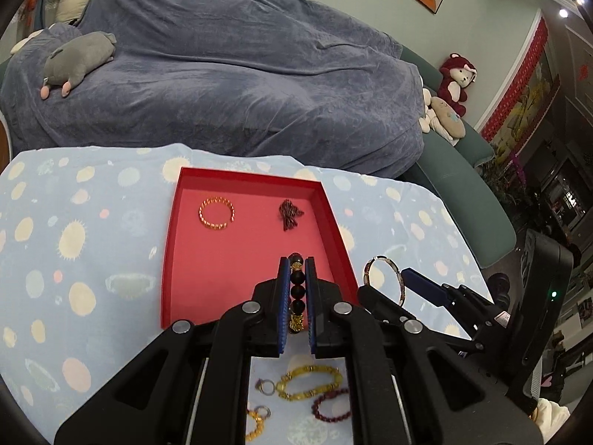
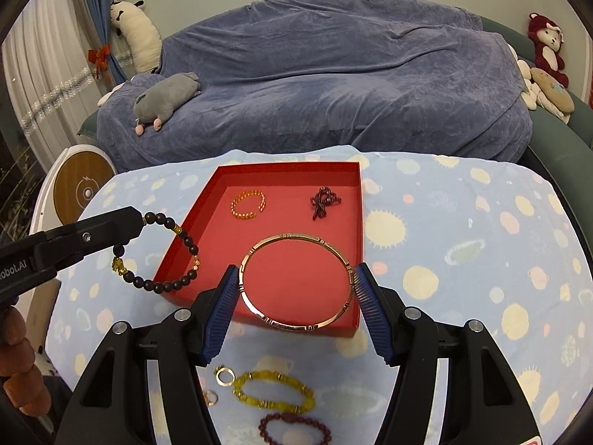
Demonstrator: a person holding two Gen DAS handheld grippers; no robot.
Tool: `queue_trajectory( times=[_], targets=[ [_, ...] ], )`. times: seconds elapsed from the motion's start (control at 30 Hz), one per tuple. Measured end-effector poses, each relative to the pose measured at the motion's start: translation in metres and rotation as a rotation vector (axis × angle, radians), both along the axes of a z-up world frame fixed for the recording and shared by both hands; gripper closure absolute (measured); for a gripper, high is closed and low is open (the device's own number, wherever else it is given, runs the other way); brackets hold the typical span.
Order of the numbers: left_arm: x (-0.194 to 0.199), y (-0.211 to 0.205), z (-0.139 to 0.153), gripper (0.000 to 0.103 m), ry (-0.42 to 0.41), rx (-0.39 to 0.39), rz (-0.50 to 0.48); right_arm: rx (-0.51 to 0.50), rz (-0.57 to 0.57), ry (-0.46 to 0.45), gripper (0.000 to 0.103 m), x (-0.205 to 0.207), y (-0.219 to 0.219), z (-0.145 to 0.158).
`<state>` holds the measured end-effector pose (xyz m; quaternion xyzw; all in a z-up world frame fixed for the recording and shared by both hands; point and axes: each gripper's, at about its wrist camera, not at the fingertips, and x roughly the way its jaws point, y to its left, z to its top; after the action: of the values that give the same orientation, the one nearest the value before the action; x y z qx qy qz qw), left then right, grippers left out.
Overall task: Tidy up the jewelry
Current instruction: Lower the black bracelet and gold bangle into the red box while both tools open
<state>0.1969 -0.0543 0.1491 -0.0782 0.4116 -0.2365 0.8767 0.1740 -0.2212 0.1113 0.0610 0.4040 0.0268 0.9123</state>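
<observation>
Jewelry is split between a red tray point(image 2: 354, 222) at mid-frame and the spotted blue cloth point(image 2: 463, 259) below it. Inside the tray lie an orange bead bracelet point(image 2: 249, 204) and a dark tangled bead strand point(image 2: 323, 203), its shape hard to read. The left gripper point(image 1: 296, 278) is clamped tight on a black bead bracelet point(image 2: 163, 252); its own camera shows only a few beads between the pads (the rest is hidden). The right gripper point(image 2: 296, 285) stands partly open, both pads pressing a rose-gold bangle point(image 2: 296, 283). At the bottom edge, a yellow bead bracelet point(image 2: 276, 393), small rings point(image 2: 225, 376) and a dark red bead bracelet point(image 2: 294, 430) are partly covered by gripper arms or cut off.
</observation>
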Motion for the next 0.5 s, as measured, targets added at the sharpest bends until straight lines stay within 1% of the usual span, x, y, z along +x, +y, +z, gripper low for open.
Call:
queue_trajectory(
  times=[0.1,0.23,0.4,0.5],
  targets=[
    [0.031,-0.003,-0.008,0.095,0.015,-0.009,0.012,-0.017,0.013,0.011,0.043,0.03,0.003,-0.008],
    [0.069,-0.003,-0.033,0.095,0.075,-0.029,0.034,-0.015,0.017,0.055,0.043,0.064,0.005,-0.032],
    [0.1,-0.005,-0.072,0.095,0.136,0.013,0.056,-0.012,0.015,0.124,0.043,0.095,0.005,-0.067],
    [0.111,-0.003,-0.092,0.095,0.159,0.048,0.065,-0.007,0.016,0.154,0.043,0.107,0.005,-0.081]
  ],
)
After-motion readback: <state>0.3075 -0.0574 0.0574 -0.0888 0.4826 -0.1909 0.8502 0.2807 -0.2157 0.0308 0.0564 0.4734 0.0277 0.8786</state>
